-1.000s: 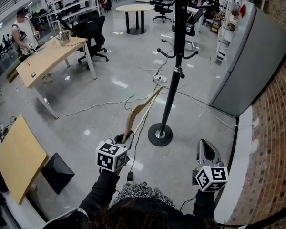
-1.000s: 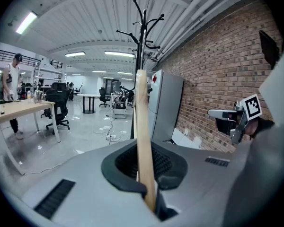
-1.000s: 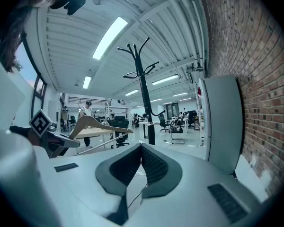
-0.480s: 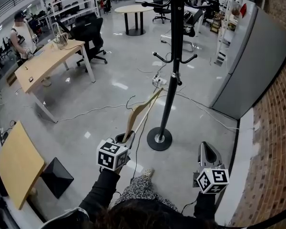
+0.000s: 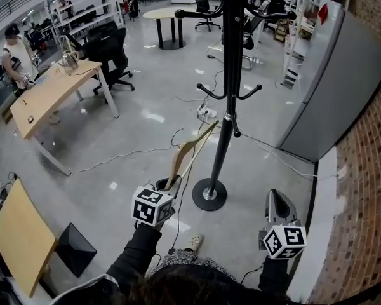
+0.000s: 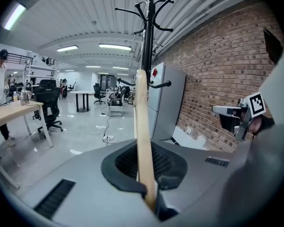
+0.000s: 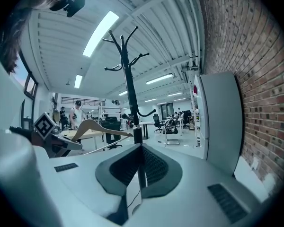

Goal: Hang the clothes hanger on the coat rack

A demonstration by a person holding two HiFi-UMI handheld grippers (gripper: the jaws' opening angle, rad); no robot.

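A pale wooden clothes hanger (image 5: pixel 189 152) sticks up and forward from my left gripper (image 5: pixel 167 184), which is shut on its lower end. In the left gripper view the hanger (image 6: pixel 142 126) rises from between the jaws, in line with the black coat rack (image 6: pixel 147 37) behind it. The coat rack (image 5: pixel 230 88) stands just ahead, and its round base (image 5: pixel 209 194) lies right of the hanger. My right gripper (image 5: pixel 277 201) is lower right, shut and empty, apart from the rack. From the right gripper view the rack (image 7: pixel 130 93) stands ahead and the hanger (image 7: pixel 92 126) shows at the left.
A grey cabinet (image 5: pixel 330 88) and a brick wall (image 5: pixel 368 189) close off the right side. Cables (image 5: pixel 146 151) and a power strip (image 5: pixel 206 114) lie on the floor near the rack's base. Wooden desks (image 5: pixel 51 94), (image 5: pixel 22 234) and an office chair (image 5: pixel 111 49) stand at the left.
Both grippers and the view have come closer to the coat rack, whose base now sits lower in the head view. The hanger stays in the left gripper.
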